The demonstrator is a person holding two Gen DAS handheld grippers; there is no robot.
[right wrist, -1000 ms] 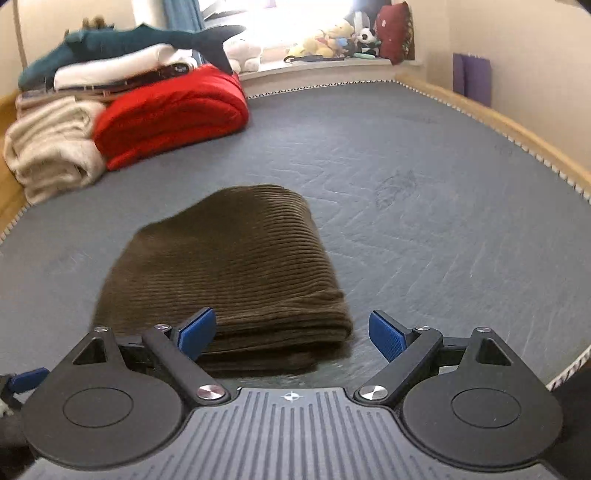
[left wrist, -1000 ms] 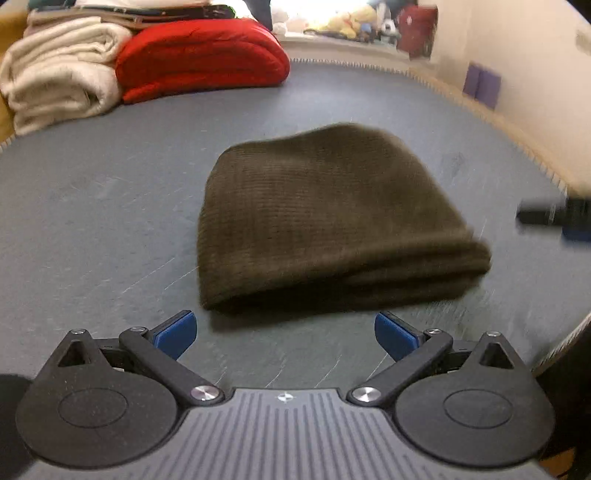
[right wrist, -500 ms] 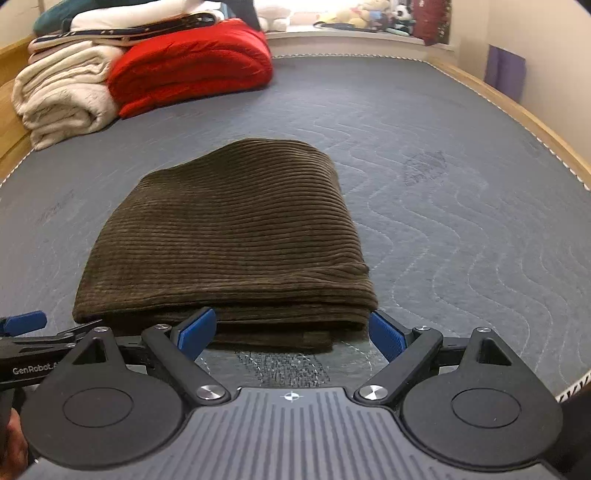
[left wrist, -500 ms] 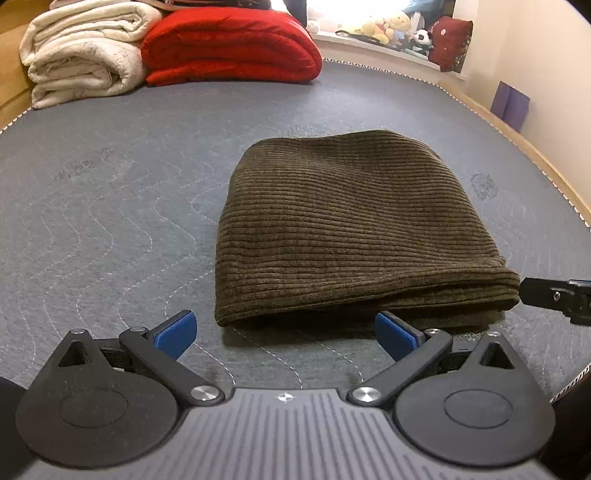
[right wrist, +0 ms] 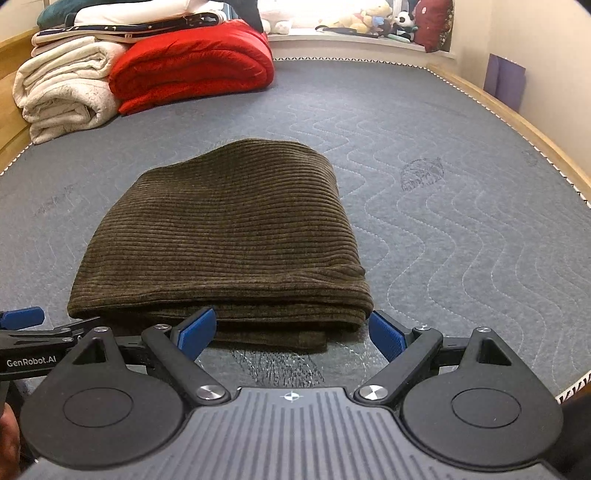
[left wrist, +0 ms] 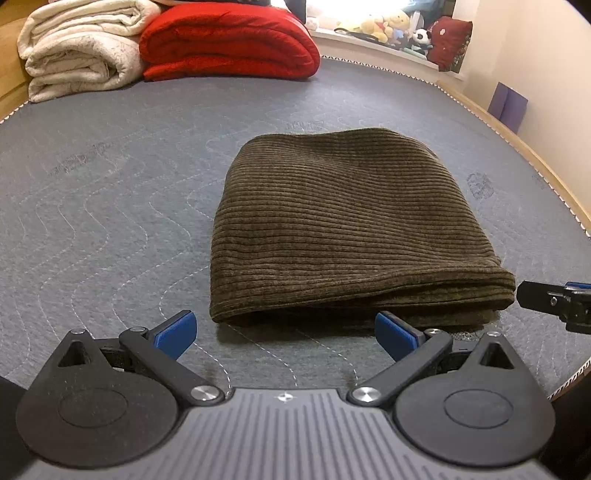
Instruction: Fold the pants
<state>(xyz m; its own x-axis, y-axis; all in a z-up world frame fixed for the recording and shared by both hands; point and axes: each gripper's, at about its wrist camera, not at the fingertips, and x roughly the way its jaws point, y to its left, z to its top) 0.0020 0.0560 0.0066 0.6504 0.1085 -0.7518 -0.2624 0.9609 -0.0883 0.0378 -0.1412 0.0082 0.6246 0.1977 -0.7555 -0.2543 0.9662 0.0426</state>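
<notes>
The pants (left wrist: 347,225), brown corduroy, lie folded into a compact stack on a grey quilted mattress (left wrist: 110,206) with wavy stitching. The layered fold edge faces both grippers.

Left gripper (left wrist: 286,330): fingers spread wide, holding nothing, positioned just in front of the near left corner of the stack. Right gripper (right wrist: 291,332): fingers spread wide, holding nothing, bracketing the near right corner of the stack; contact with the fabric cannot be determined.

At the far end of the mattress, a rolled cream blanket (right wrist: 62,96) lies beside a folded red quilt (right wrist: 192,70). Stuffed toys (left wrist: 384,27) line the window ledge (right wrist: 354,38). A wooden bed frame (right wrist: 517,125) borders the right edge, with a cream wall (left wrist: 546,66) behind.
</notes>
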